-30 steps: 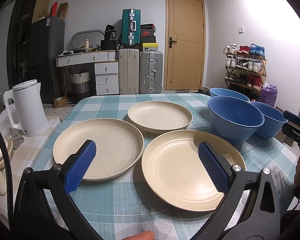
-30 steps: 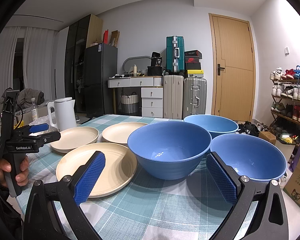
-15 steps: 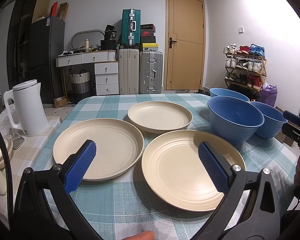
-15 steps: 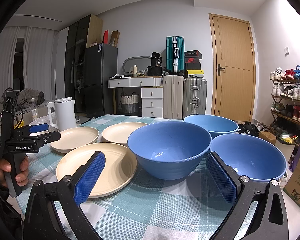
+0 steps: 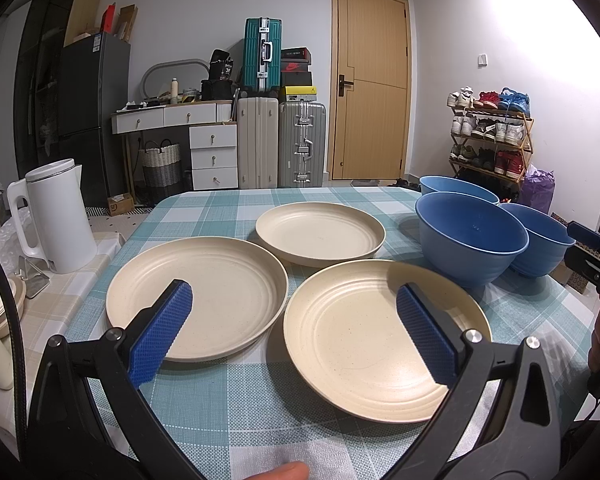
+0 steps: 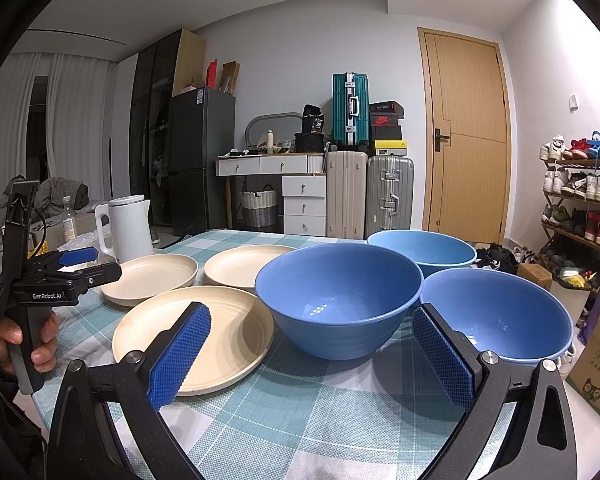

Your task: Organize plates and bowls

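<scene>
Frankly, I see nothing changed from a second ago: my left gripper (image 5: 294, 328) still hangs wide open above the near edge of the table (image 5: 236, 396), holding nothing, and my right gripper (image 6: 310, 354) is just as wide and just as empty.

Between the left pads sit two cream plates, the left plate (image 5: 196, 296) and the near plate (image 5: 384, 336), their rims almost touching. A far plate (image 5: 320, 234) lies just behind them. To the right stand three blue bowls: the big bowl (image 6: 338, 296) straight ahead of my right gripper, the right bowl (image 6: 496, 312) just beside it, and the back bowl (image 6: 422, 248) behind both. All six pieces rest apart, none stacked.

A white kettle (image 5: 52, 216) stands on a side counter left of the table. The cloth is a teal and white check. Beyond it are suitcases (image 5: 280, 144), white drawers (image 5: 214, 156), a wooden door (image 5: 370, 100) and a shoe rack (image 5: 492, 136).
</scene>
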`<state>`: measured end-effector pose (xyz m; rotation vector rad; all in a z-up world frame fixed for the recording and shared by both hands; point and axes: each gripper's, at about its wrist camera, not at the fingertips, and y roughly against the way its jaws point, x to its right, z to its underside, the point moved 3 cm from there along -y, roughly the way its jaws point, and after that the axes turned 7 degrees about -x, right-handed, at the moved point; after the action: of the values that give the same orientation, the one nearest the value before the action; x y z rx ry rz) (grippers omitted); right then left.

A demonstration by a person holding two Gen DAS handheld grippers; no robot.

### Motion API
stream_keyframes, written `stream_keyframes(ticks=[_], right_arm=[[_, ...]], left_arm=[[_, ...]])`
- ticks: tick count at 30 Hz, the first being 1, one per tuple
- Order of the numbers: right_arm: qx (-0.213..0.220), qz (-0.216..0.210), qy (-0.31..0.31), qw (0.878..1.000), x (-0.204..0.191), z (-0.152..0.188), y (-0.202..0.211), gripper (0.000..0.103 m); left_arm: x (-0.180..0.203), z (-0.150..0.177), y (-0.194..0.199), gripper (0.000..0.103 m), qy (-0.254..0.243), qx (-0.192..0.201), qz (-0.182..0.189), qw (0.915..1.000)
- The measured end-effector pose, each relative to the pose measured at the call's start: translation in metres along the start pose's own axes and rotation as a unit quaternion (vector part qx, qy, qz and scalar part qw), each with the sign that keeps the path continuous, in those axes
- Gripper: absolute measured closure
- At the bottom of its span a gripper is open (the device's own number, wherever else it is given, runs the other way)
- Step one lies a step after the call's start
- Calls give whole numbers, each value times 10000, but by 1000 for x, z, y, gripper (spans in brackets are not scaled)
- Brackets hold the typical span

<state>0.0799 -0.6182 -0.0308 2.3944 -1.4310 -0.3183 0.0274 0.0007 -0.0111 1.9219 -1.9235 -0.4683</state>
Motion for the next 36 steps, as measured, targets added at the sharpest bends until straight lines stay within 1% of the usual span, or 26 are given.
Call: stream_keyframes(ticks=[36], right_arm=[[-23, 7, -11, 10000, -2, 0, 5, 0]], left_arm=[[-3, -3, 1, 1, 7, 2, -3, 10000]])
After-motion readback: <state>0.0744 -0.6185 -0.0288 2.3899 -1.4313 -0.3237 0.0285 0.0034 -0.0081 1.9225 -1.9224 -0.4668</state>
